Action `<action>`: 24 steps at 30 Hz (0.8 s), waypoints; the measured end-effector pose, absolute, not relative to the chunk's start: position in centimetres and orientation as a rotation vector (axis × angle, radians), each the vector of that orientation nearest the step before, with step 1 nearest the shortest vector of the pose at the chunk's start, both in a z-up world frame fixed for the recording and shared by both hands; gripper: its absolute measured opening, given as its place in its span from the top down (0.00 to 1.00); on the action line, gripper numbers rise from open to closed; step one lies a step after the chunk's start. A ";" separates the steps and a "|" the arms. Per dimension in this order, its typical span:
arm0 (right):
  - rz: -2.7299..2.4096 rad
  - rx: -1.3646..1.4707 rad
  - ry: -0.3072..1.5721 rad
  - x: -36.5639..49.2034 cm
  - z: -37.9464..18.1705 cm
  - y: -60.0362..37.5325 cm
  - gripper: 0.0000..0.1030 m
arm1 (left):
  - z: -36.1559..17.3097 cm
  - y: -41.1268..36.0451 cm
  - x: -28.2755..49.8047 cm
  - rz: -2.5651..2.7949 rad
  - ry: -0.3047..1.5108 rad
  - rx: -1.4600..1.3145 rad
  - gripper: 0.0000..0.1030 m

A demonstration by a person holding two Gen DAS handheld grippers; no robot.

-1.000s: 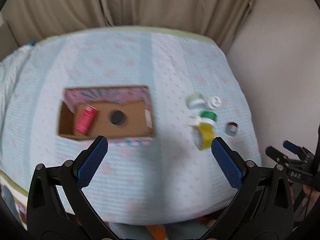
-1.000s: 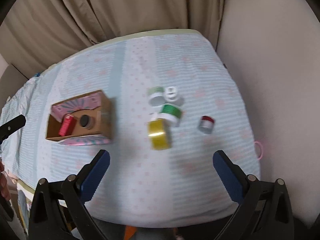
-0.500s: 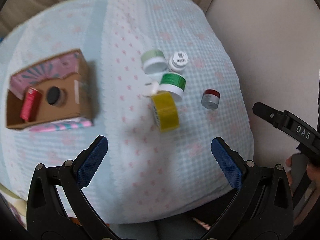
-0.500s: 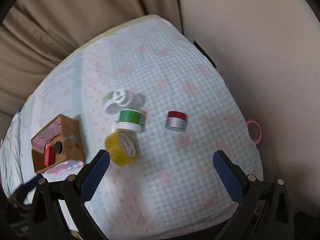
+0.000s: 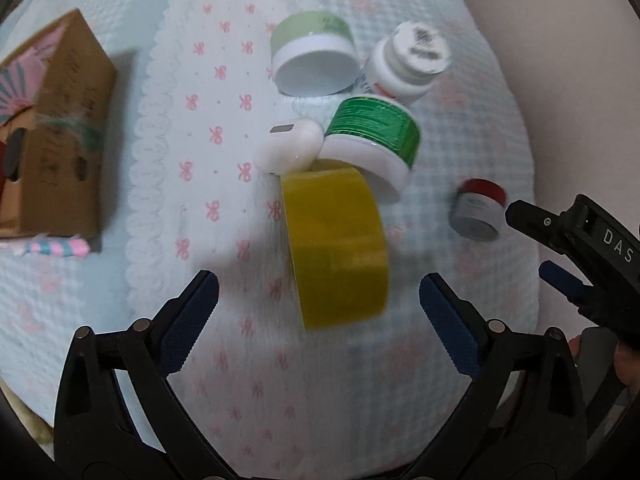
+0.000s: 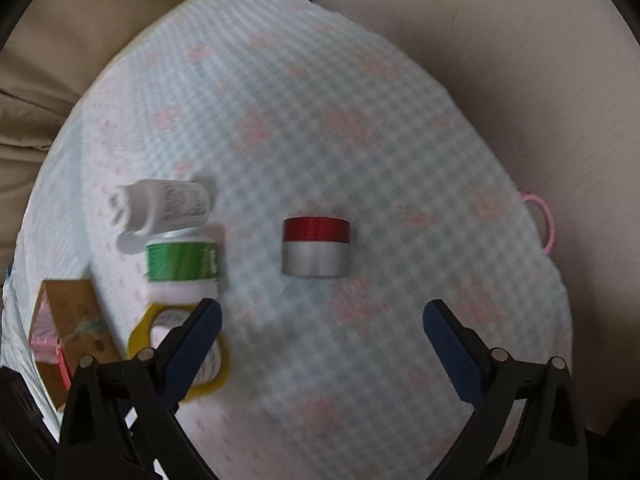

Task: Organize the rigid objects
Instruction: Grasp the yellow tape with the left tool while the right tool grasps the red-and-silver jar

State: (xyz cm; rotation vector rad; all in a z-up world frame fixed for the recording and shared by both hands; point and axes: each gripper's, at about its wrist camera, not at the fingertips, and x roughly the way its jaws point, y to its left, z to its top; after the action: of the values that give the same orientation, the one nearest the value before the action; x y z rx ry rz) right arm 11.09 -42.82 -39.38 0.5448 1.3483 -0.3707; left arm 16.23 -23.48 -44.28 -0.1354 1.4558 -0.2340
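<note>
- your left gripper [image 5: 319, 306] has its jaws spread wide and holds nothing; neither blue pad [image 5: 188, 322] touches any object.
- the yellow tape roll [image 5: 336, 246] stands on edge just ahead of the left jaws, at 12 o'clock from them and centred on the gap, but clear of both pads.
- at 12 o'clock from the tape roll, the green-labelled jar [image 5: 374, 142] lies tilted and touches the roll's far rim.
- a small white case [image 5: 290, 146] rests at 9 o'clock from the green-labelled jar, touching it.
- the pale green jar [image 5: 314, 56] lies on its side at 11 o'clock from the green-labelled jar, with the white bottle [image 5: 408, 62] just beside it at 3 o'clock.
- the cardboard box [image 5: 60, 136] sits well apart at 9 o'clock in the left wrist view; its contents are too blurred to identify.
- your right gripper [image 6: 322, 328] also has its jaws spread wide and is empty.
- the red-lidded tin [image 6: 316, 247] stands upright at 12 o'clock from the right jaws, ahead of the pads and touching neither.
- all items rest on the patterned cloth [image 6: 340, 128].
- in the right wrist view, the left finger [image 6: 188, 348] overlaps the tape roll in the frame; you cannot tell whether they are in contact.
</note>
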 end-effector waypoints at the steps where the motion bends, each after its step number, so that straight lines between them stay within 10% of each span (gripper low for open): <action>1: -0.374 0.548 1.354 11.5 -40.2 -43.0 0.04 | -44.9 -23.6 16.6 -0.230 1.461 -0.137 0.04; 10: -0.373 0.551 1.417 14.5 -45.0 -43.8 0.21 | -48.6 -23.6 18.2 -0.218 1.534 -0.201 0.24; 15: -0.381 0.563 1.451 15.3 -46.3 -43.9 0.50 | -49.9 -24.3 18.4 -0.261 1.568 -0.212 0.61; 24: -0.371 0.486 1.472 16.6 -46.5 -42.9 0.52 | -49.8 -22.5 18.4 -0.262 1.567 -0.238 0.77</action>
State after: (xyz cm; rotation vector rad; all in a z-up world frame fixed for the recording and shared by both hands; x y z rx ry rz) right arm 16.56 -42.90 -46.52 0.4860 1.4719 -0.3705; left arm 18.40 -22.53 -49.83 -0.2382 1.5666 -0.2616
